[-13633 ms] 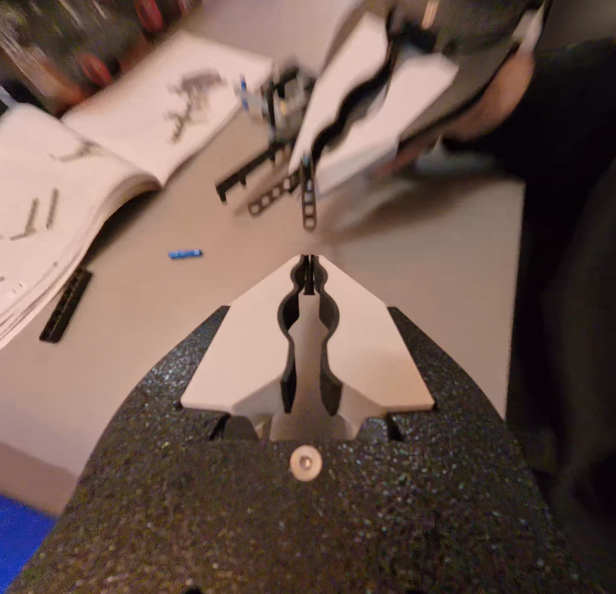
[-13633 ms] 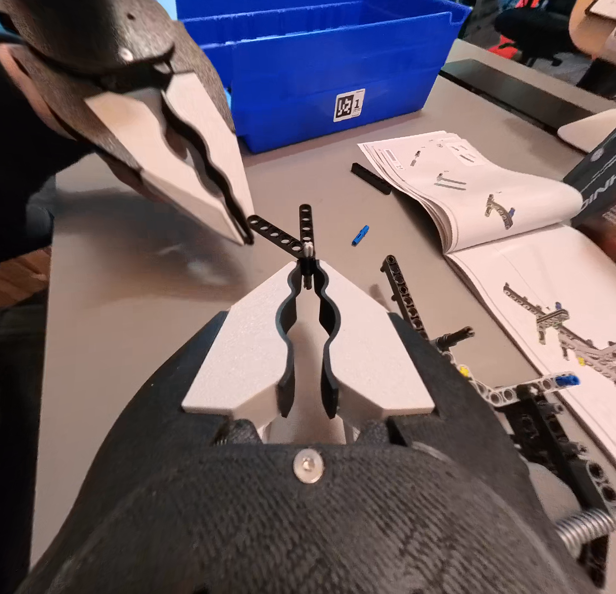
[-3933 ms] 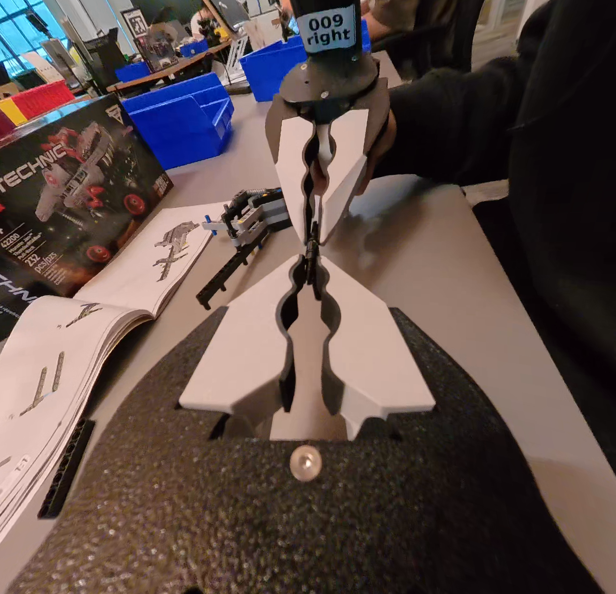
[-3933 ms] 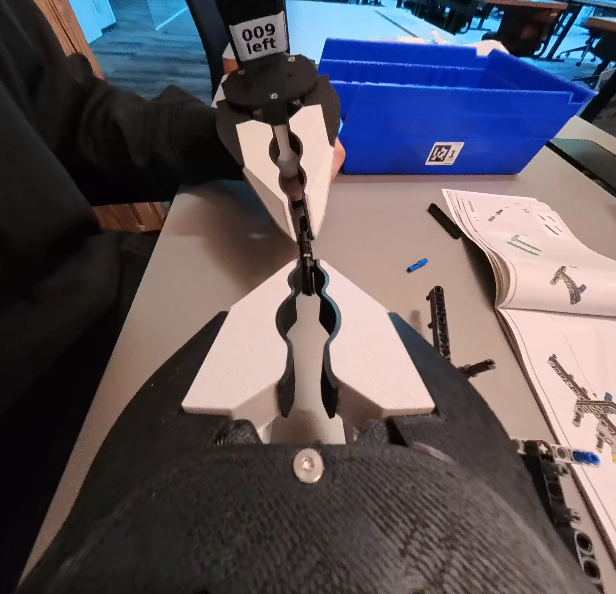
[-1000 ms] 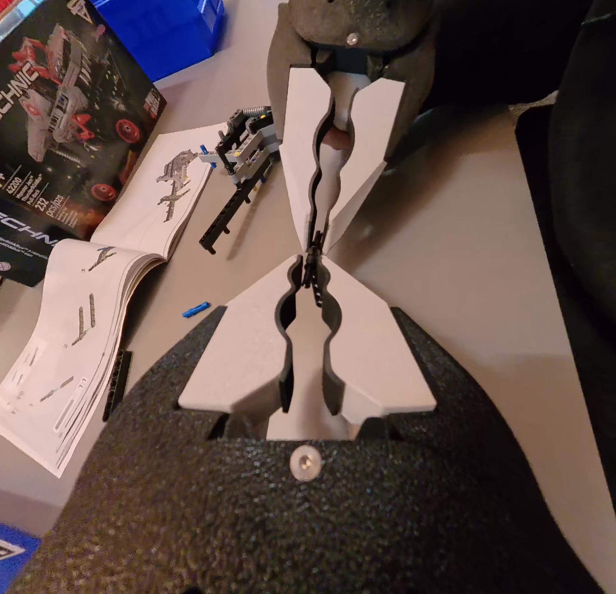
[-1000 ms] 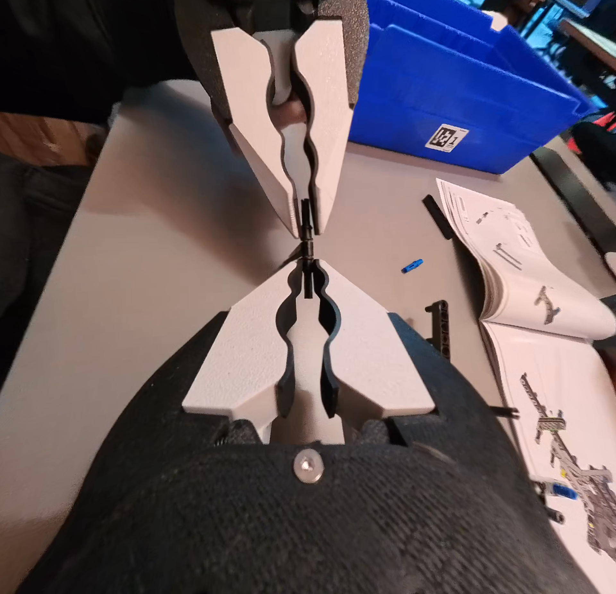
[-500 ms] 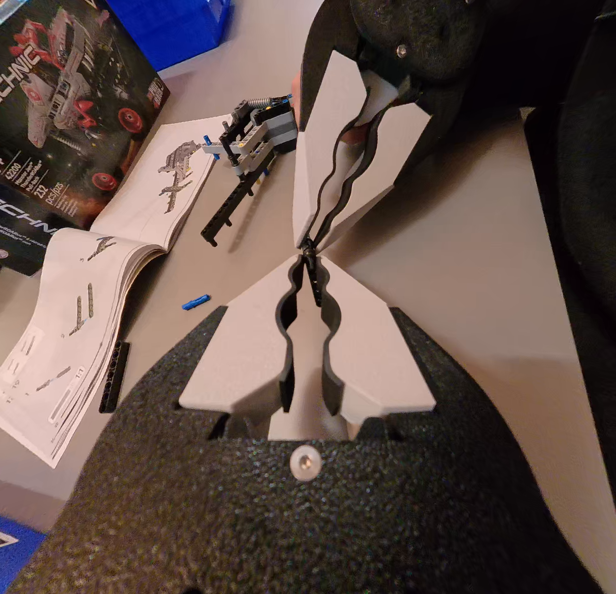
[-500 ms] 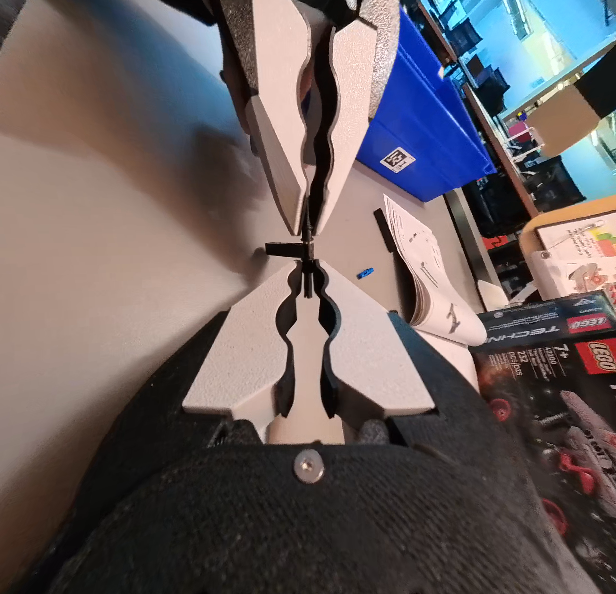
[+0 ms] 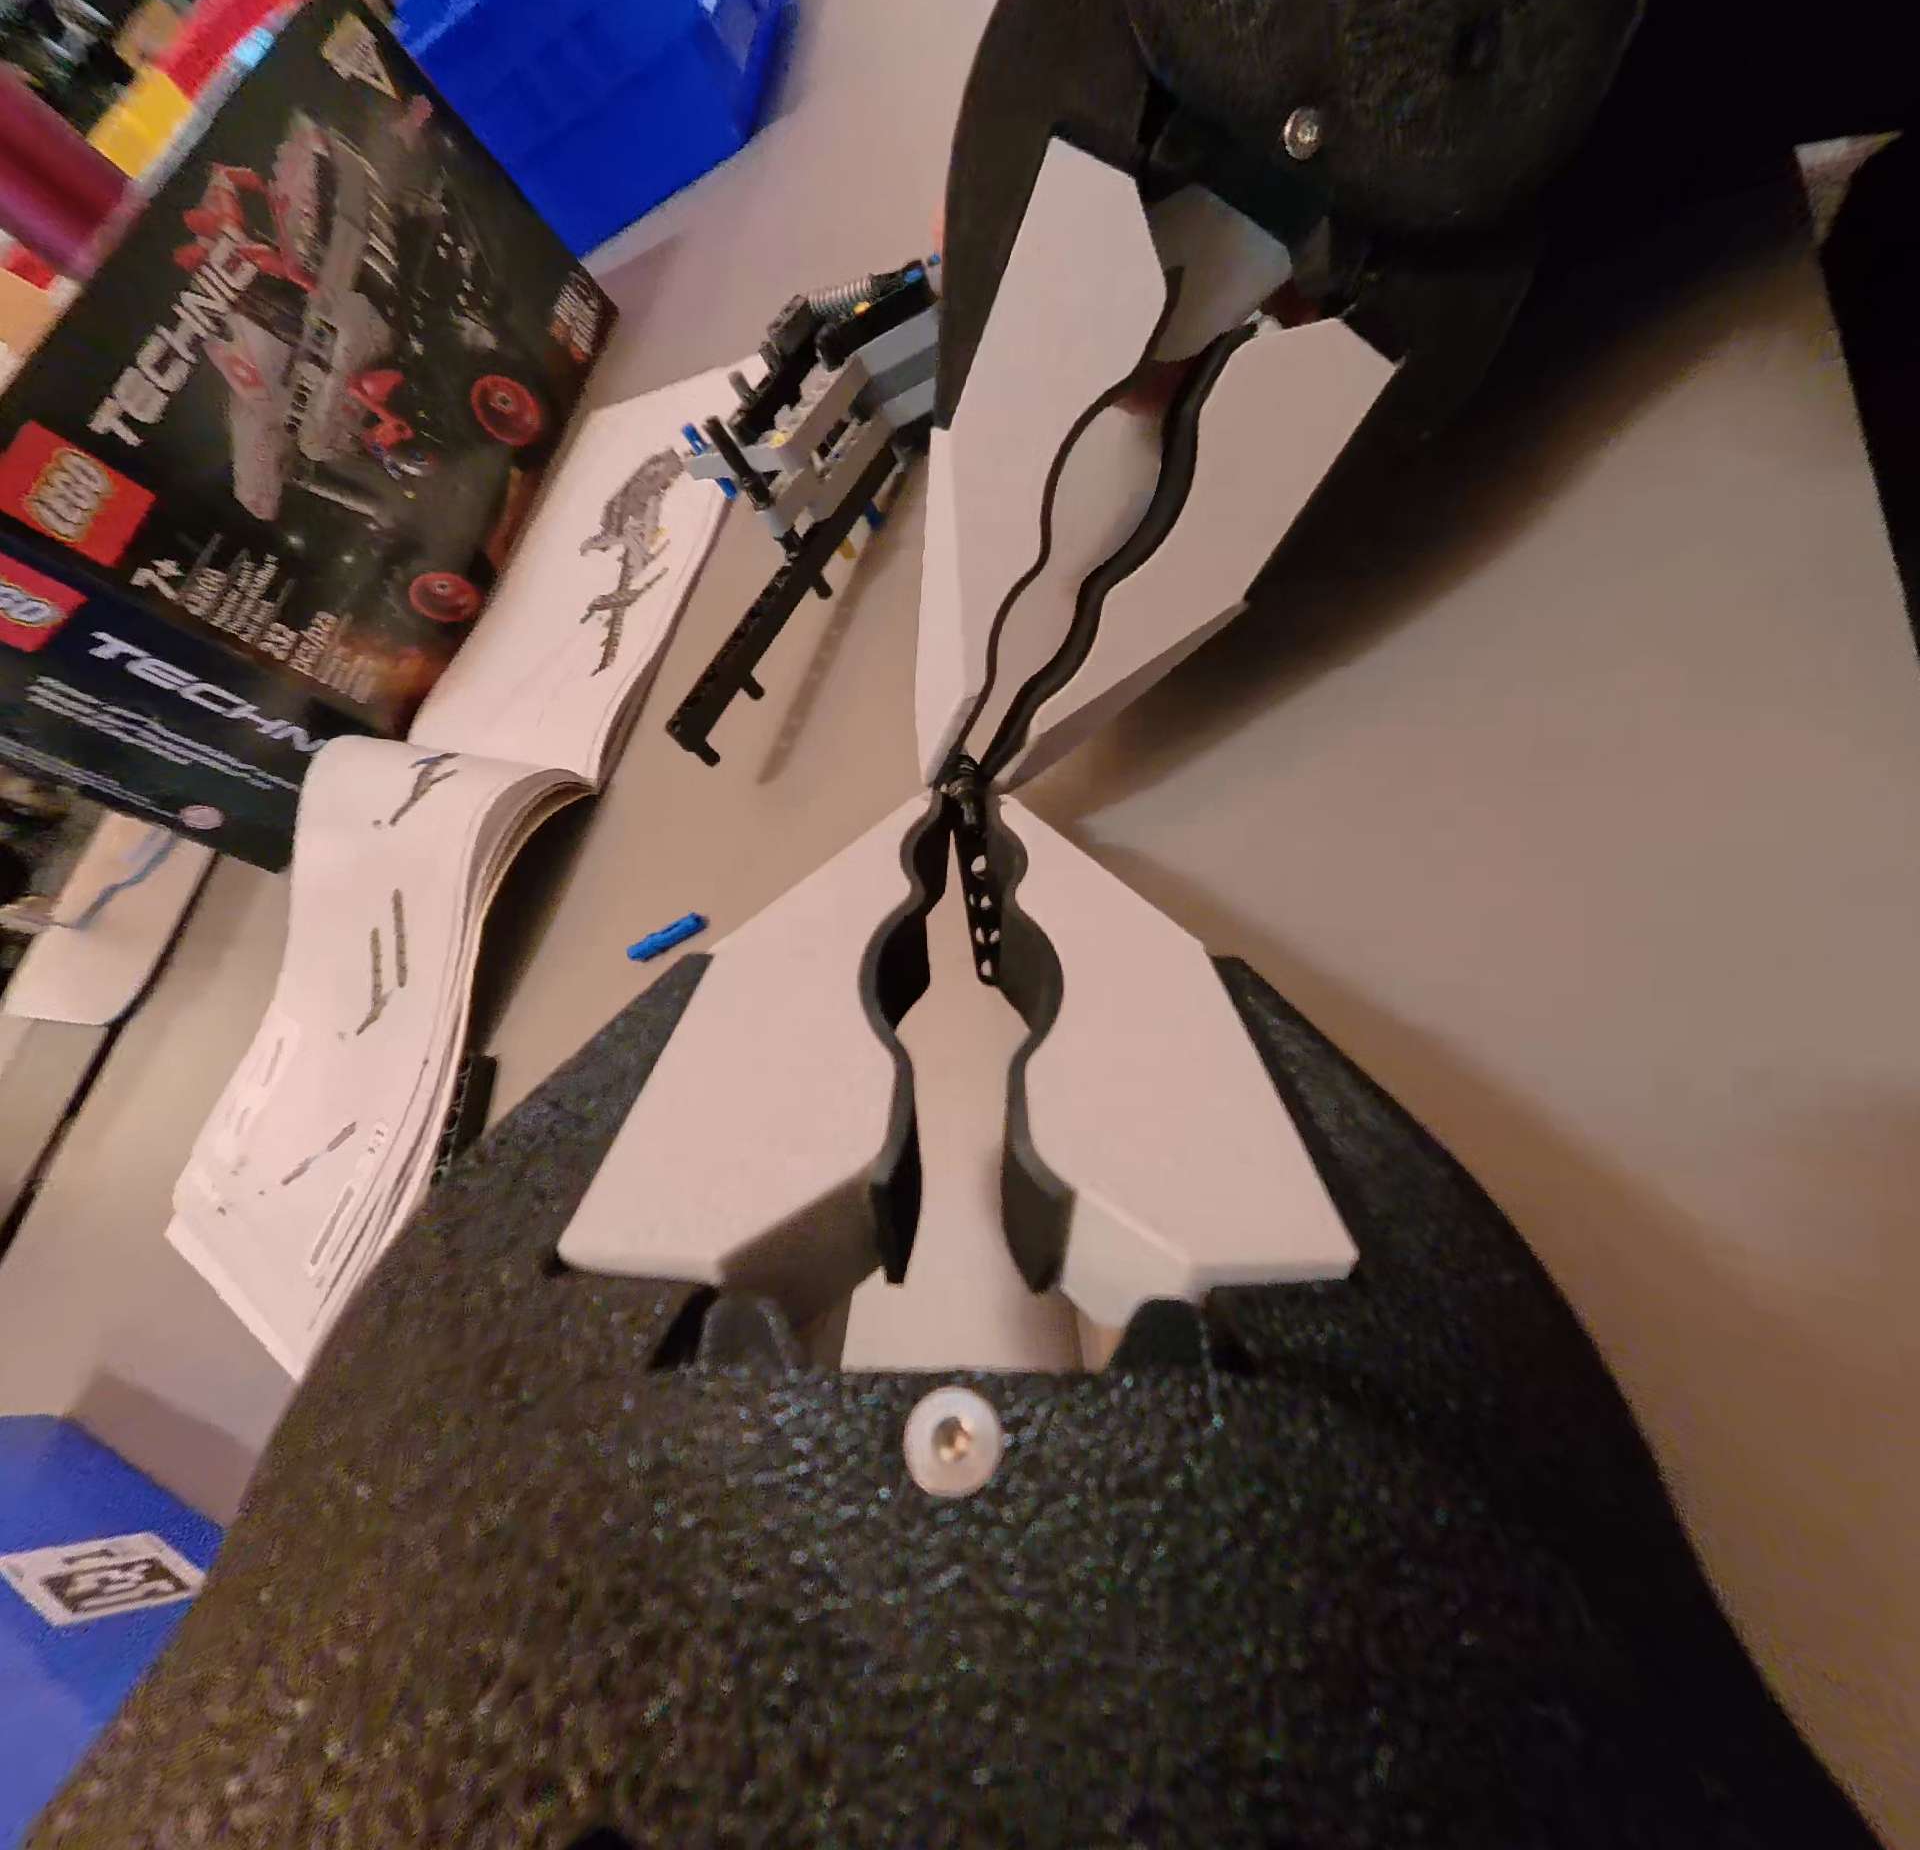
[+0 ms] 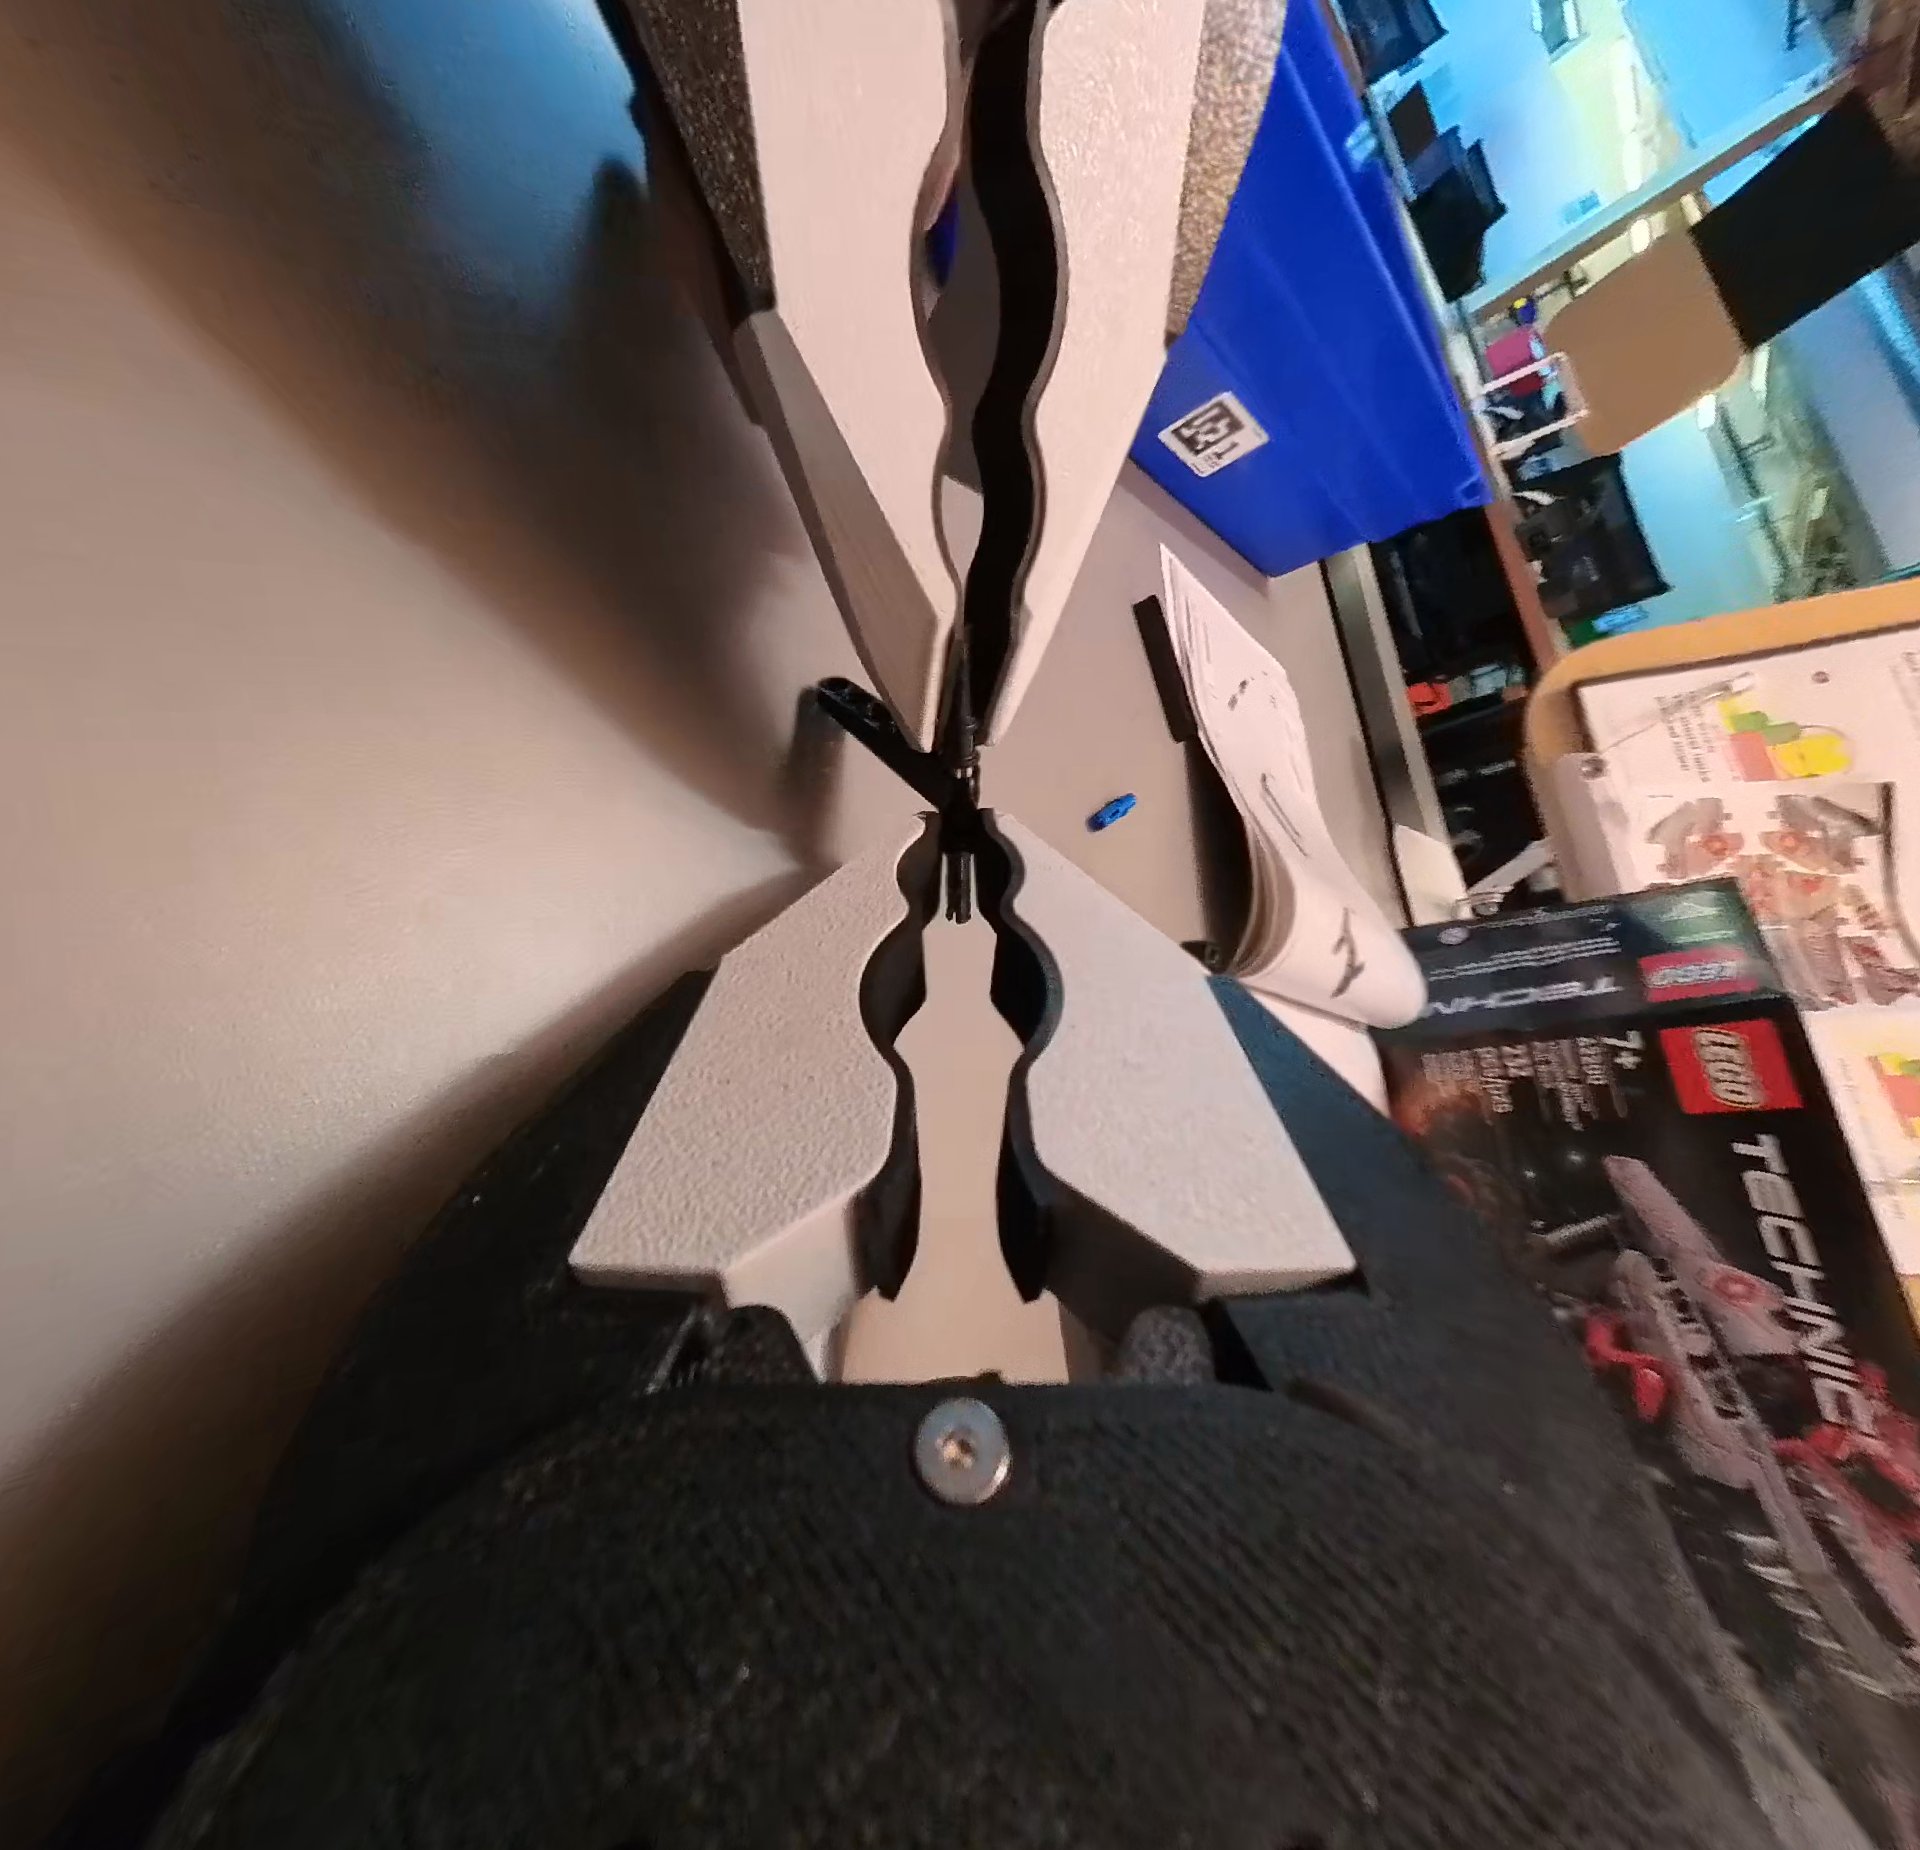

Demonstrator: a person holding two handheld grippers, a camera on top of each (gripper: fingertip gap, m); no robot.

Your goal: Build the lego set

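At frame centre, tip to tip above the tabletop (image 9: 1455,865), the left tongs (image 9: 961,813) pinch a thin black beam (image 9: 982,907) and the right tongs (image 10: 961,834) pinch a black pin (image 10: 961,881). Both parts look light, stiff and slick (easily twisted askew), so I'd grip the beam's flat faces near the joint.

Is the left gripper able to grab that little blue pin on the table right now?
Probably not yet. The left gripper is shut on a black beam, tip to tip with the right gripper. The blue pin lies in the open, with nothing covering it.
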